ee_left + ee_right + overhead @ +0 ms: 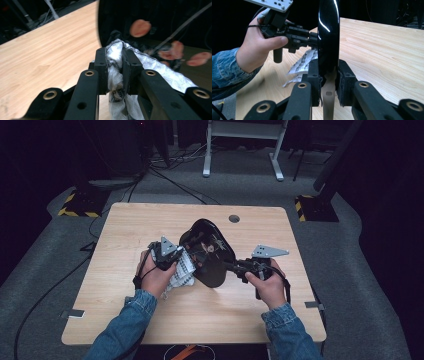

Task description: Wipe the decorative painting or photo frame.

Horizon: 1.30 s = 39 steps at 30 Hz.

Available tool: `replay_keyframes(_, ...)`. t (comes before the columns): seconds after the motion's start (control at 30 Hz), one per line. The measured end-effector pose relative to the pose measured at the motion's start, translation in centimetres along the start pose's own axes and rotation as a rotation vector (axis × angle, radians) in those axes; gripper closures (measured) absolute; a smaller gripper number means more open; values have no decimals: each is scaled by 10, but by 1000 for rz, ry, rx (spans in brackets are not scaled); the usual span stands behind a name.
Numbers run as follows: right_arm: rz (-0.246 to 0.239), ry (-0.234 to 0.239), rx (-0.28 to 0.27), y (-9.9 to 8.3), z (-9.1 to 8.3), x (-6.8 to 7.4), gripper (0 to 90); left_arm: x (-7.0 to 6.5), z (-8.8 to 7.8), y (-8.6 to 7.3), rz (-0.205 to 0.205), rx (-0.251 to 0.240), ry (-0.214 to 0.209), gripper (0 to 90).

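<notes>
Spanning the scene, the wooden bench (150, 225) carries a glossy black pan (207, 252) tilted on edge at its middle. Right gripper (329, 75) pinches the pan's handle; left gripper (115, 68) clamps a white patterned cloth (160, 68) against the pan.

Cloth (181, 270) left of pan (207, 251), on table (150, 220)

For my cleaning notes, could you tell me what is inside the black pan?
The patterned cloth, clamped in the left gripper, presses against the black pan and its glossy inside; whatever lies beneath the cloth is covered.
</notes>
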State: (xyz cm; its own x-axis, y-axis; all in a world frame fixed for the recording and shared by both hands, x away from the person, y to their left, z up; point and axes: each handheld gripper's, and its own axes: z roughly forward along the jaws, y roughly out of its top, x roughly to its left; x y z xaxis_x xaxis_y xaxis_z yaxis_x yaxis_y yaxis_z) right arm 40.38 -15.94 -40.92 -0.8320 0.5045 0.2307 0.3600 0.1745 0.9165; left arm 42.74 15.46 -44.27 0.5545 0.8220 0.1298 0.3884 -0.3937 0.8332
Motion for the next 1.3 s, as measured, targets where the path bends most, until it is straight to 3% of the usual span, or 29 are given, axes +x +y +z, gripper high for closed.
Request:
replay_keyframes(0.17,6,3,0,0,0,0,761,-19,-1,2,37,-4,-28,769)
replay_keyframes(0.43,9,5,2,0,0,0,760,-45,-3,-4,59,-28,-88,768)
replay_keyframes(0.7,14,6,0,0,0,-1,761,-61,-6,-3,92,-42,-121,767)
replay_keyframes(0.8,15,8,-1,0,0,-2,761,-60,-6,-4,86,-50,-124,766)
replay_keyframes(1.3,13,9,12,1,1,1,759,-16,3,-16,11,1,1,759)
